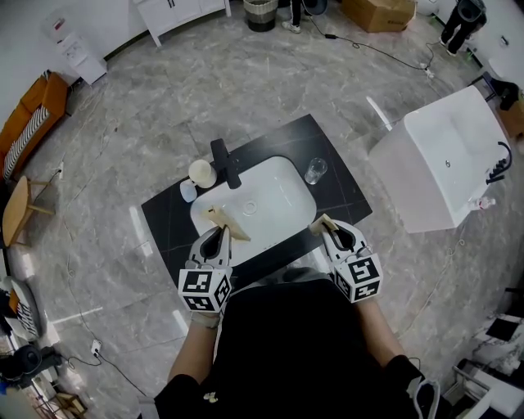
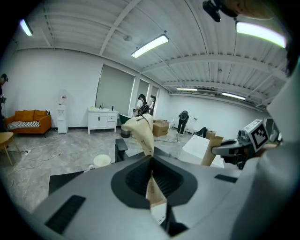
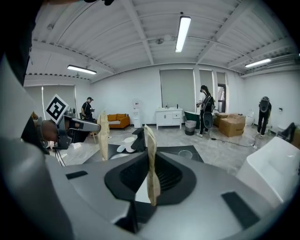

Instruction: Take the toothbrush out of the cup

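Note:
On a black countertop with a white sink, a white cup stands left of the black faucet. A clear glass stands right of the sink. I cannot make out a toothbrush in either. My left gripper is shut with nothing held, its tan-taped fingertips over the sink's near-left rim. My right gripper is also shut and bare, at the counter's near-right edge. In the left gripper view the left gripper's tips press together, with the cup beyond. The right gripper view shows the right gripper shut.
A small pale blue object lies by the white cup. A white bathtub stands to the right on the marble floor. Farther off are an orange sofa, a wooden stool, cardboard boxes and people.

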A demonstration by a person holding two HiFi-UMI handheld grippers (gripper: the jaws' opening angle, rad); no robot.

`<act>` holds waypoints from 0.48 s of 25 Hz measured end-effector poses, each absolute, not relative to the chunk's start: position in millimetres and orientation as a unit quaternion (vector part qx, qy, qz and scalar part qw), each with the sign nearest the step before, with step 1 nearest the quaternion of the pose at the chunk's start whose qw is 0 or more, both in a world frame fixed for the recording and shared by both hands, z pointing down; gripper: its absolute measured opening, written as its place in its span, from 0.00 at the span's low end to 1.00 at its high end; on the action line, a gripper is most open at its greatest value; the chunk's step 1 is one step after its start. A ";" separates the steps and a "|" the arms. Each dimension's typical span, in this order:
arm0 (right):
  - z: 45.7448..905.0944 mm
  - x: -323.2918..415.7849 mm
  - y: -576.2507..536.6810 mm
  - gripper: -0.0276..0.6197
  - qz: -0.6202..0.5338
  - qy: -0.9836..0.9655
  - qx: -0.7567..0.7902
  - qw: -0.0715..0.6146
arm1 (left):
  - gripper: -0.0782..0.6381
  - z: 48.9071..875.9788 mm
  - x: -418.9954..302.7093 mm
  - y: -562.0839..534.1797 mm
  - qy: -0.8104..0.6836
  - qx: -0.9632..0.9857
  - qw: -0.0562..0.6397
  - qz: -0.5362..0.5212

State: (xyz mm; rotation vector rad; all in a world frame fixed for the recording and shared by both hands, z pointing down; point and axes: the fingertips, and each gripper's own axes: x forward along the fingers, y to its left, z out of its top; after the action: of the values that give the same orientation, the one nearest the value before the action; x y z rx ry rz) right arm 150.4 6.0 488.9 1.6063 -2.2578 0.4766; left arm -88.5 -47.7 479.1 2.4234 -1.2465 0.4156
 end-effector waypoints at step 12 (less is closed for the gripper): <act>486.5 151.6 -6.2 0.13 0.173 -0.798 0.556 0.154 | 0.14 482.4 -80.3 -60.1 -0.435 0.865 0.198 0.150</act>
State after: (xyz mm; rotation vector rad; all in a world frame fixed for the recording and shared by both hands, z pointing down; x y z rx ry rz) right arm 151.6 -6.2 486.5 1.5945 -2.2887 0.4946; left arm -80.3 -60.1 482.4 2.4222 -1.2186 0.4210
